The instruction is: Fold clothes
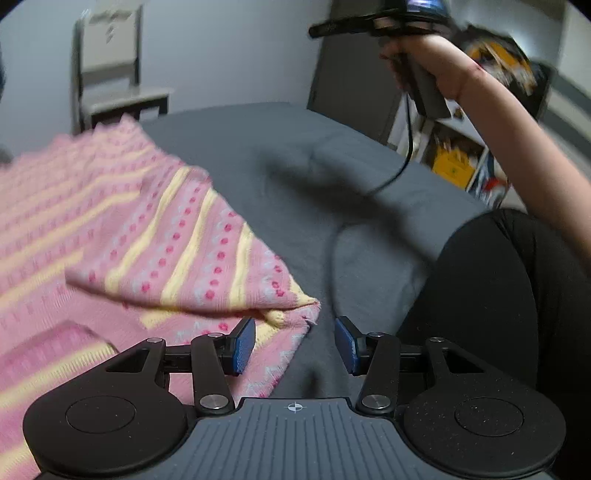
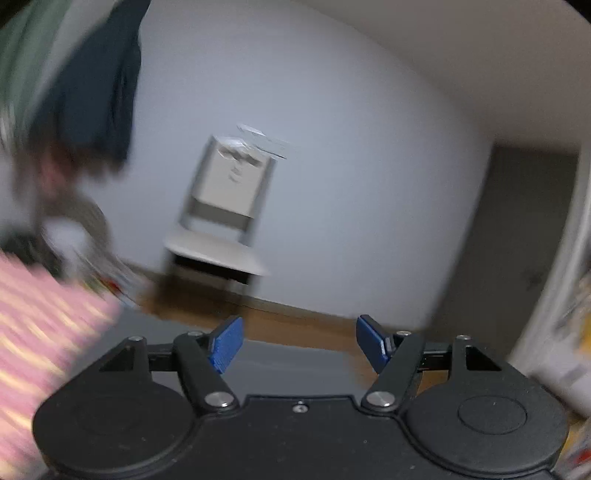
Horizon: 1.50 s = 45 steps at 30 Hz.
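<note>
A pink knit garment (image 1: 110,236) with yellow stripes and red dots lies on the grey bed (image 1: 280,147), one flap folded over with its corner near my left gripper. My left gripper (image 1: 295,345) is open, low over the garment's lower right corner, with nothing between its blue pads (image 1: 243,345). The right gripper (image 1: 369,26) appears in the left wrist view, raised high above the bed in a person's hand. In the right wrist view my right gripper (image 2: 299,343) is open and empty, pointing at the far wall; the pink garment (image 2: 44,325) shows blurred at the left.
A grey chair (image 2: 225,218) stands against the far wall on a wooden floor. Dark clothes (image 2: 99,81) hang at upper left. A shelf with colourful boxes (image 1: 454,162) stands to the right of the bed. The person's dark-clothed leg (image 1: 491,295) rests on the bed's right.
</note>
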Each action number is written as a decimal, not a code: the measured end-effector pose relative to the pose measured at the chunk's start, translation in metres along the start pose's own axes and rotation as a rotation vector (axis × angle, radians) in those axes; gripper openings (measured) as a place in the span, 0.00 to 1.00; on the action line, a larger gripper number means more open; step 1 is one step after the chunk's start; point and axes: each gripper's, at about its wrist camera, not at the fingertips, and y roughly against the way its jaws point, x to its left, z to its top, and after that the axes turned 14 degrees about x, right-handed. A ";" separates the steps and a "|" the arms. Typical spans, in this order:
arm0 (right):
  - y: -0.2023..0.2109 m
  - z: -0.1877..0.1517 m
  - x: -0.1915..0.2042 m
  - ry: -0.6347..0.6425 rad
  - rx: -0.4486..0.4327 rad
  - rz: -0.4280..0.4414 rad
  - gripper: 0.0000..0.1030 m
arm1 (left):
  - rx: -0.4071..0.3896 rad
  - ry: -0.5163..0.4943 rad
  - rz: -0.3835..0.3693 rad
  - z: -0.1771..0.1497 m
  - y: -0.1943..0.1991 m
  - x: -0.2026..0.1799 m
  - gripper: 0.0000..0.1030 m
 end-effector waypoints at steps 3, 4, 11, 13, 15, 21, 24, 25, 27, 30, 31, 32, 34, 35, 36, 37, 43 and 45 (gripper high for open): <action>-0.016 -0.009 0.000 -0.063 0.067 0.125 0.66 | 0.033 -0.156 0.145 0.006 -0.005 -0.019 0.47; -0.022 -0.012 0.003 -0.098 0.085 0.203 0.66 | 0.052 -0.208 0.185 0.008 -0.008 -0.026 0.47; -0.035 -0.015 0.050 0.046 0.145 0.363 0.67 | 0.115 -0.645 0.443 0.011 -0.028 -0.078 0.47; -0.033 -0.011 0.058 0.051 0.143 0.389 0.68 | 0.146 -0.665 0.434 0.016 -0.028 -0.080 0.47; -0.035 -0.009 0.062 0.057 0.142 0.401 0.69 | 0.168 -0.647 0.387 0.021 -0.025 -0.078 0.47; -0.032 -0.005 0.069 0.063 0.158 0.412 0.74 | 0.218 -0.578 0.242 0.030 -0.029 -0.070 0.47; -0.034 -0.006 0.070 0.065 0.165 0.415 0.75 | 0.264 -0.551 0.183 0.034 -0.038 -0.063 0.47; -0.034 -0.007 0.071 0.068 0.168 0.417 0.75 | 0.264 -0.557 0.180 0.034 -0.039 -0.063 0.47; -0.034 -0.008 0.074 0.077 0.172 0.421 0.76 | 0.263 -0.565 0.180 0.035 -0.041 -0.062 0.47; -0.035 -0.010 0.080 0.095 0.177 0.425 0.77 | 0.266 -0.528 0.190 0.033 -0.041 -0.062 0.47; -0.034 -0.010 0.081 0.100 0.178 0.428 0.77 | 0.267 -0.506 0.195 0.031 -0.039 -0.062 0.47; -0.034 -0.010 0.083 0.104 0.179 0.431 0.77 | 0.267 -0.479 0.197 0.030 -0.038 -0.061 0.46; -0.033 -0.011 0.085 0.111 0.179 0.433 0.77 | 0.253 -0.419 0.183 0.025 -0.035 -0.057 0.41; -0.033 -0.011 0.085 0.114 0.178 0.434 0.77 | 0.240 -0.389 0.177 0.023 -0.033 -0.054 0.39; -0.032 -0.011 0.086 0.117 0.176 0.436 0.77 | 0.225 -0.355 0.174 0.021 -0.031 -0.052 0.35; -0.030 -0.011 0.086 0.119 0.171 0.439 0.77 | 0.210 -0.319 0.168 0.020 -0.029 -0.048 0.30; -0.022 -0.009 0.090 0.144 0.140 0.454 0.79 | 0.116 -0.088 0.107 0.013 -0.024 -0.019 0.14; -0.022 -0.010 0.093 0.157 0.140 0.460 0.79 | 0.094 -0.019 0.073 0.011 -0.021 -0.011 0.14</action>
